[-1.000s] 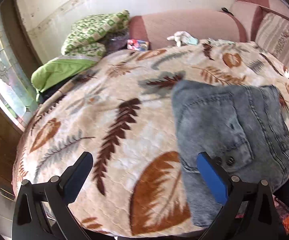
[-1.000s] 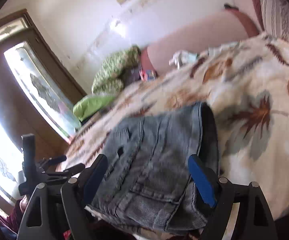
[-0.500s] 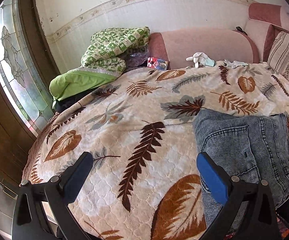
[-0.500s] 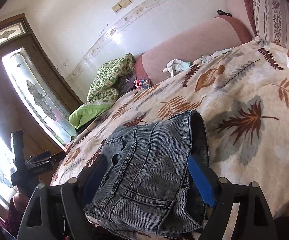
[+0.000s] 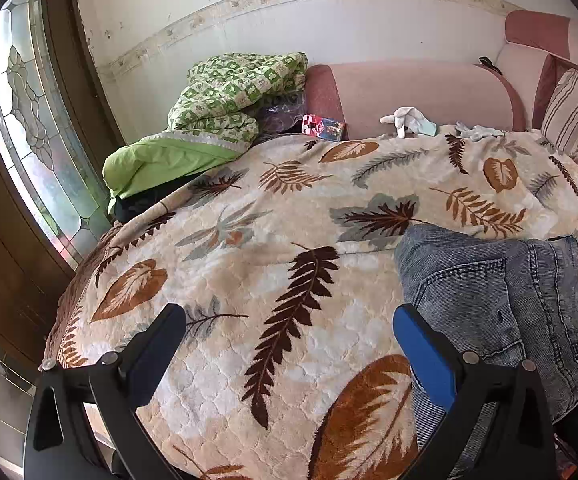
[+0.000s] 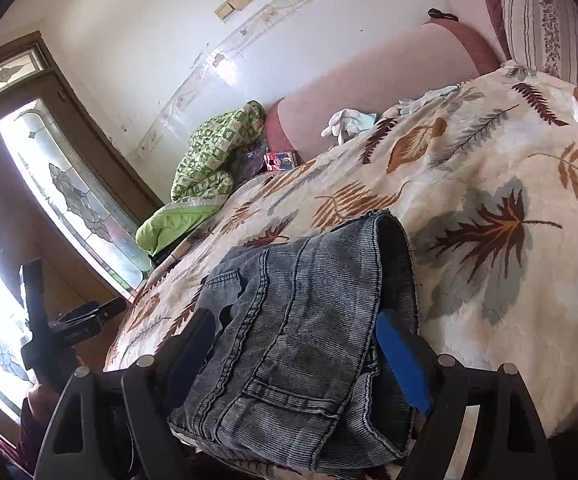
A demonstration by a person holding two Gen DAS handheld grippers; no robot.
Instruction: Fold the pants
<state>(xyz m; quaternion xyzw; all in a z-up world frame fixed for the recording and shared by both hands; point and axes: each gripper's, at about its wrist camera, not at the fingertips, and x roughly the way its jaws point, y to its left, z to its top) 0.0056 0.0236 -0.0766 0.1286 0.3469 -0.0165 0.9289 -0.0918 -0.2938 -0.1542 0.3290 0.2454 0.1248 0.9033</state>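
Observation:
Grey-blue denim pants (image 5: 501,304) lie folded in a compact stack on a leaf-patterned blanket (image 5: 273,264), near the bed's front edge. My left gripper (image 5: 289,344) is open and empty, above the blanket just left of the pants. In the right wrist view the pants (image 6: 301,332) fill the space between the open fingers of my right gripper (image 6: 293,348), which holds nothing. The left gripper (image 6: 61,328) shows there at the far left, off the bed.
A green patterned quilt (image 5: 233,96) and a green pillow (image 5: 161,160) are piled at the bed's far left corner. A pink headboard (image 5: 417,92), white gloves (image 5: 409,120) and a small red box (image 5: 323,126) are at the back. A glass door (image 5: 37,140) stands left.
Both grippers have drawn back and risen from the folded pants, so more of the bed and room shows. The pants have stayed in place.

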